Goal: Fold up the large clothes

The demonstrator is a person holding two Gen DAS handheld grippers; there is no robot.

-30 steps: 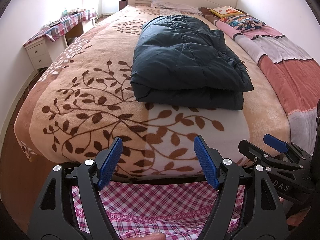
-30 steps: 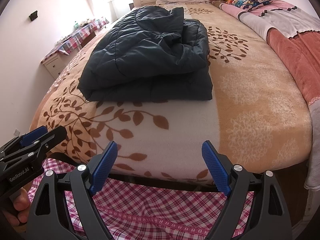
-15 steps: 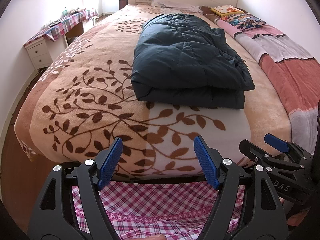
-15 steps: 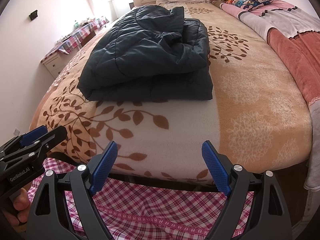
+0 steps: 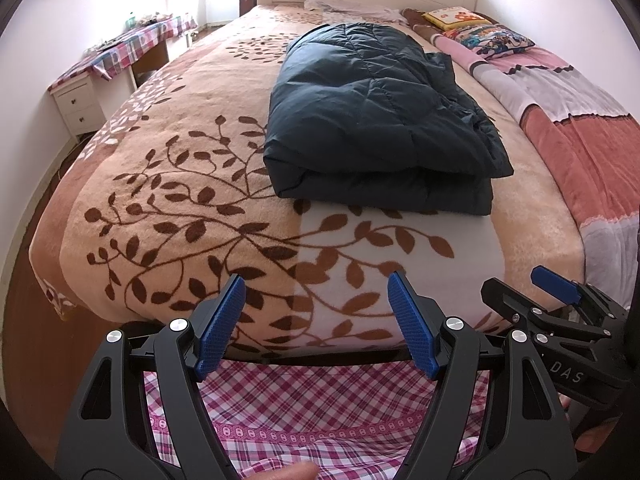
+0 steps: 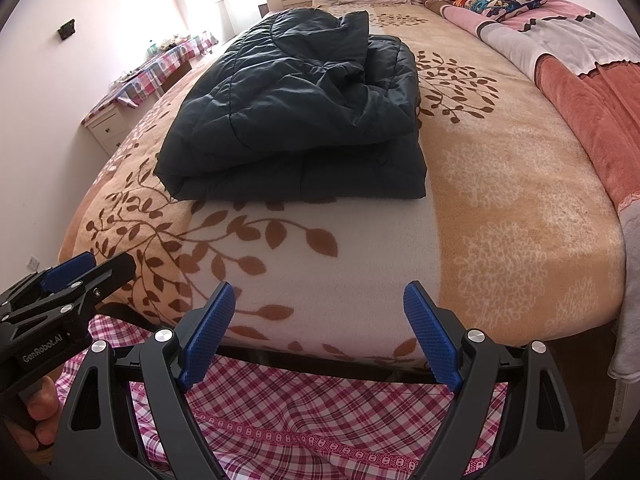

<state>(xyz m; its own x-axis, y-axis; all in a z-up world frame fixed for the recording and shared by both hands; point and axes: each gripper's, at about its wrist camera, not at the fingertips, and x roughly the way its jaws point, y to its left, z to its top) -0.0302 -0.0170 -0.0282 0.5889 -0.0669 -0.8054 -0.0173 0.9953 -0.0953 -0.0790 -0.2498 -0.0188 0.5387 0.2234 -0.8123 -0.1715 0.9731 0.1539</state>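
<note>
The folded jacket point(image 5: 376, 120) lies on the blanket point(image 5: 180, 200) mid-bed. Pillows point(image 5: 480, 32) sit behind it to the right, a desk point(image 5: 132, 48) stands left of the bed, and a quilt point(image 6: 580, 92) lies along the right.

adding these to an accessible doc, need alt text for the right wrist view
A dark blue padded jacket lies folded on a bed covered by a leaf-patterned blanket. The open, empty right gripper sits below the foot of the bed over pink checked fabric, with the left gripper at the left edge.

Bright window glare, sharp, fisheye-warped edges
</note>
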